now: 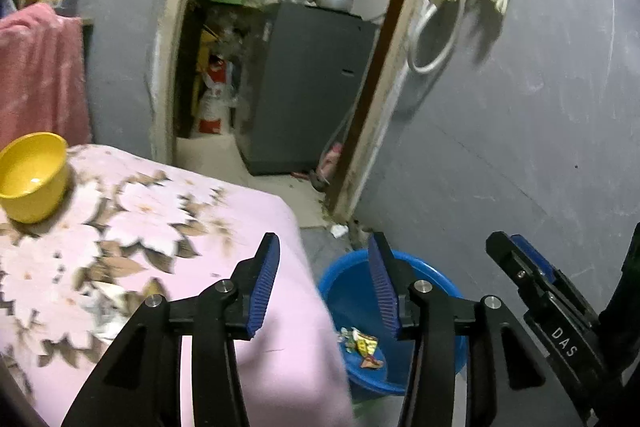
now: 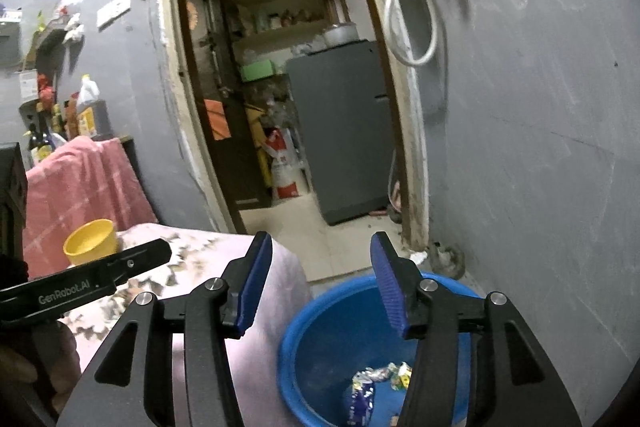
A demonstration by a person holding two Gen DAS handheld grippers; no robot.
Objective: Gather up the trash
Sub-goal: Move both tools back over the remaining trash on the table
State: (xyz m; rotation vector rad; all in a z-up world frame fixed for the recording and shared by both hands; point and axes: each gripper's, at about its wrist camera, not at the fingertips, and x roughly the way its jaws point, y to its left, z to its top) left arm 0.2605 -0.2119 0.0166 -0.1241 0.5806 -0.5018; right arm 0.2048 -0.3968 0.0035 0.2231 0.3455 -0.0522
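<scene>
both grippers [image 1: 324, 281] [image 2: 320, 279] empty, wrappers [image 2: 380, 379] in blue tub [image 2: 320, 311] below

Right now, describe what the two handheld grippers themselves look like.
Both the left gripper and the right gripper are matte black linkages with silver pivot screws. Each carries two fingers faced with ribbed blue pads. White lettering marks their sides: "DAS" on the right one, "GenRobot.AI" on the left. No cables show.
</scene>
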